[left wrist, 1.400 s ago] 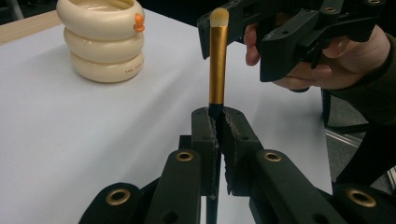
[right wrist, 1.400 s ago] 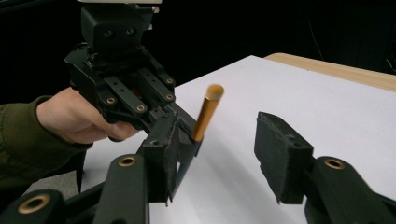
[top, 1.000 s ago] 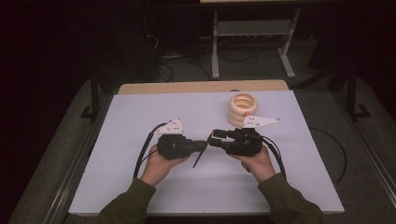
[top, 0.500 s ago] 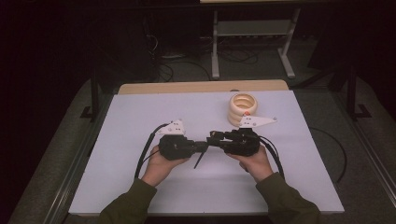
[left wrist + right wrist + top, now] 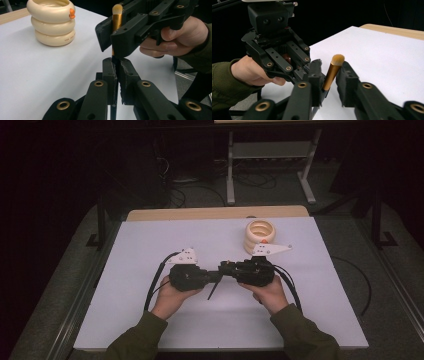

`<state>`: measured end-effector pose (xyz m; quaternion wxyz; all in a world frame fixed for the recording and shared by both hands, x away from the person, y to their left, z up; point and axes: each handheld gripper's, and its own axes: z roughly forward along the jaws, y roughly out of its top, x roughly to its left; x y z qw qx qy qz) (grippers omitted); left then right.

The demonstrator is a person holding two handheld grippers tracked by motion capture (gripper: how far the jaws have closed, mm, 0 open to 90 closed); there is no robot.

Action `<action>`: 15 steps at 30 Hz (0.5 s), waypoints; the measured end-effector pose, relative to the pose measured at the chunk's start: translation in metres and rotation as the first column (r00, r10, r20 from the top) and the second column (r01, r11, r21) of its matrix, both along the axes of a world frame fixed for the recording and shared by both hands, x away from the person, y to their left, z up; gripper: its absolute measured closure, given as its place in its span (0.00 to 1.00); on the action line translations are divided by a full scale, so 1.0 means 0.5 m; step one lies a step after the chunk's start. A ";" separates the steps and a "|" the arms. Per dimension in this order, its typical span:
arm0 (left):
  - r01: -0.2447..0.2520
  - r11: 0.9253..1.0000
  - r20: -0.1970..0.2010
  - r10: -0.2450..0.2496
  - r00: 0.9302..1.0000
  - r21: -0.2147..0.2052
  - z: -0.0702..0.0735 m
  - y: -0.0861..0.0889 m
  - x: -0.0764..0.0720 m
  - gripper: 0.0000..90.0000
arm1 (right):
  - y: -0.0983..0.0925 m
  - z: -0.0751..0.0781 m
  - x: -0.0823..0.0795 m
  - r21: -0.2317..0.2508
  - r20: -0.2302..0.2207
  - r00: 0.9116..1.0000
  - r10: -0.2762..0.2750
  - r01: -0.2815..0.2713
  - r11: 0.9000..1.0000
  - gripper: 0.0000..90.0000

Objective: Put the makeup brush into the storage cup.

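A makeup brush (image 5: 117,15) with a gold ferrule and tan bristles stands between the two grippers at mid-table. My left gripper (image 5: 118,67) is shut on its black handle, whose tail (image 5: 214,291) pokes down toward the table. My right gripper (image 5: 329,72) faces it, and its jaws have just been closing around the gold ferrule (image 5: 333,71). The ferrule leans on one pad, with a slim gap at the other. In the high view the left gripper (image 5: 217,274) and right gripper (image 5: 226,268) meet tip to tip.
A stack of cream rings (image 5: 262,236) with a small orange mark stands at the back right, just behind the right hand. The white tabletop (image 5: 150,320) has a wooden strip (image 5: 215,213) along its far edge and dark floor with cables around it.
The right gripper's jaws have narrowed around the brush tip. Both hands have stayed almost where they were, fingertips together.
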<state>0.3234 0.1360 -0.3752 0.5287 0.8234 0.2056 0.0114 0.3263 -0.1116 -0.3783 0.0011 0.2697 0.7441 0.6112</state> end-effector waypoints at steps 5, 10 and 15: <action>-0.001 1.000 0.003 0.002 1.000 -0.014 0.001 -0.002 -0.001 0.93 | -0.002 0.001 0.001 0.014 -0.015 1.000 -0.005 0.005 1.000 0.88; -0.010 1.000 0.012 0.010 1.000 -0.016 0.002 -0.002 -0.002 0.93 | -0.002 0.001 0.003 0.033 -0.036 0.999 -0.009 0.010 0.999 0.89; -0.009 1.000 0.019 0.009 1.000 -0.015 0.003 0.002 0.000 0.93 | 0.004 0.005 0.005 0.039 -0.041 0.999 -0.007 0.009 0.999 0.91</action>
